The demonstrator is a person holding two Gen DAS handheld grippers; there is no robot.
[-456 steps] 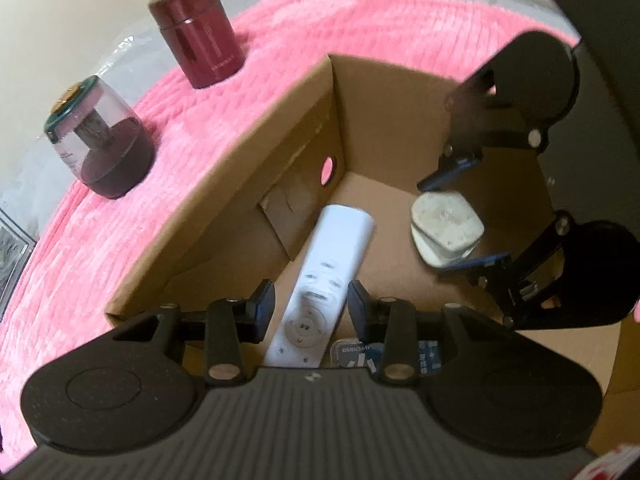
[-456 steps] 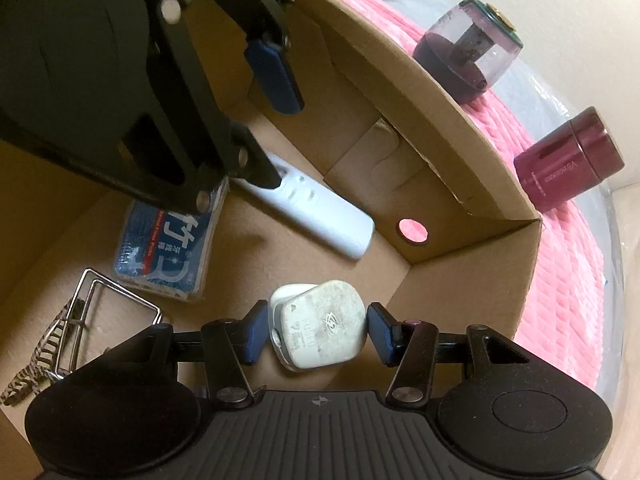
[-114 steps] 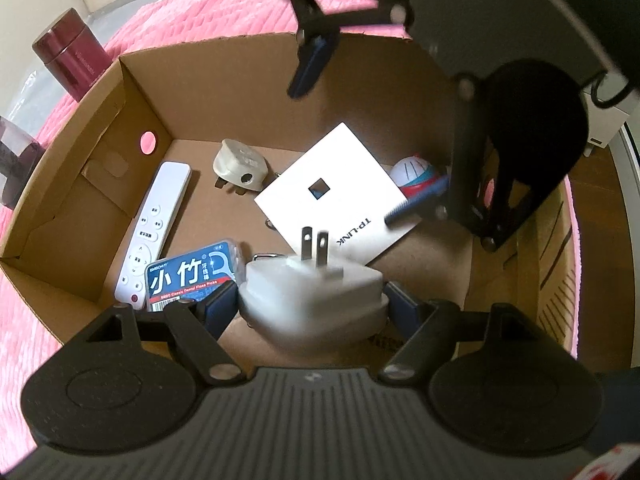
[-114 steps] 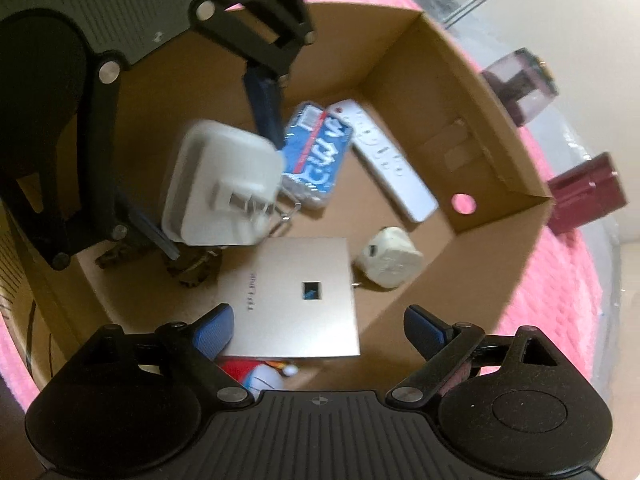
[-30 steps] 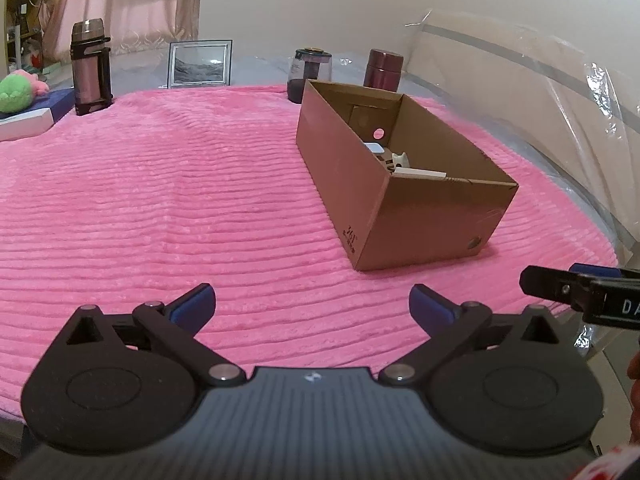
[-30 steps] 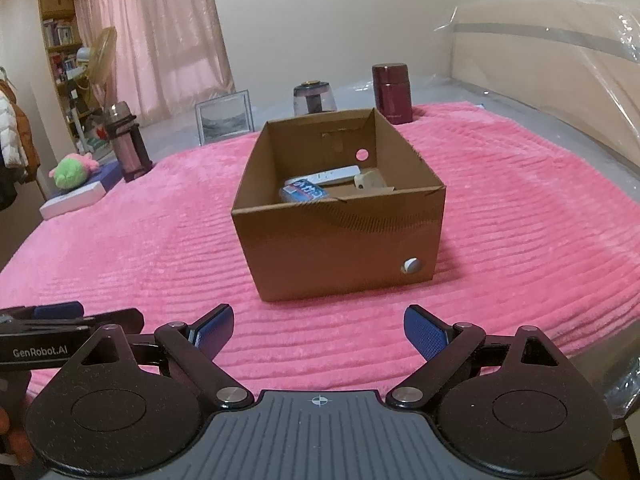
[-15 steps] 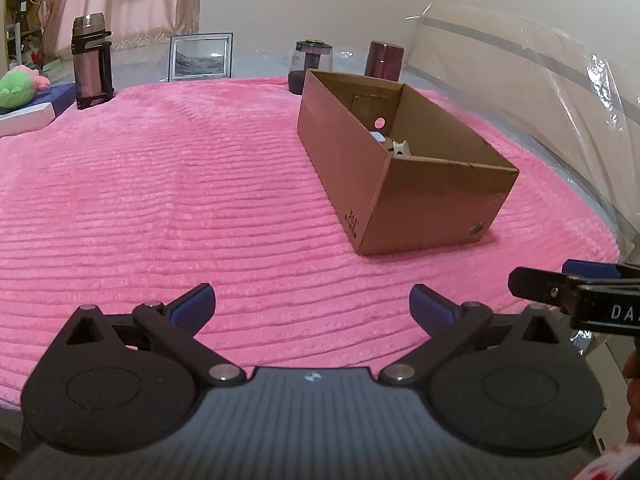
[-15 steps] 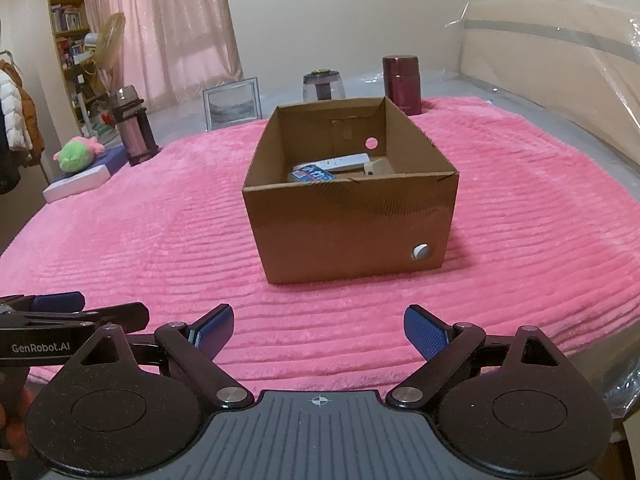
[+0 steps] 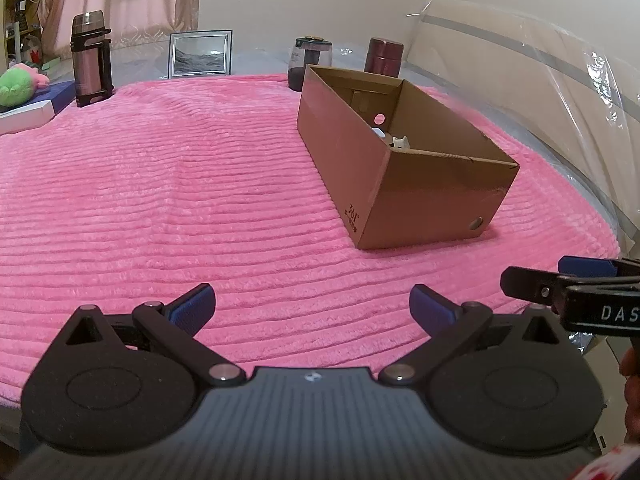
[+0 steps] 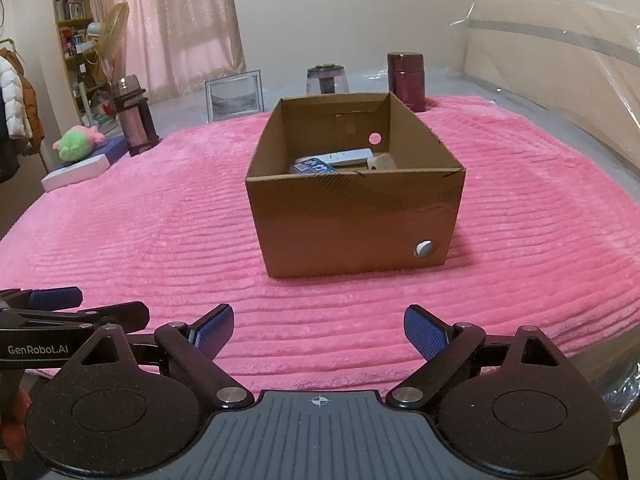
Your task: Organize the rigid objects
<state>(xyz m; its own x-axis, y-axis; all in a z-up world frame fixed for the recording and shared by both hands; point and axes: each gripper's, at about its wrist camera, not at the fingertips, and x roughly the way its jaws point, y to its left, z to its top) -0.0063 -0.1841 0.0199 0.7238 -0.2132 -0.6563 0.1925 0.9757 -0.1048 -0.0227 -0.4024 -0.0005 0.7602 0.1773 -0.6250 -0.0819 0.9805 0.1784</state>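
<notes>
An open cardboard box (image 10: 352, 216) (image 9: 404, 184) stands on the pink ribbed blanket (image 10: 160, 240). Inside it I see a white remote (image 10: 348, 157), a blue packet (image 10: 314, 168) and a white plug (image 10: 380, 162); in the left wrist view only the white plug (image 9: 400, 143) shows over the rim. My right gripper (image 10: 318, 330) is open and empty, well in front of the box. My left gripper (image 9: 312, 308) is also open and empty, off the box's left front corner. Each gripper's fingertips show at the other view's edge.
Behind the box stand a dark red flask (image 10: 406, 80) and a clear jar with a dark base (image 10: 326, 78). A picture frame (image 10: 234, 94), a tall thermos (image 10: 134, 120) and a green plush toy (image 10: 76, 142) sit at the back left. Clear plastic sheeting (image 9: 540, 80) lines the right side.
Both views have shifted slightly: the box sits a little nearer and higher in the right wrist view. Both grippers stay open and empty.
</notes>
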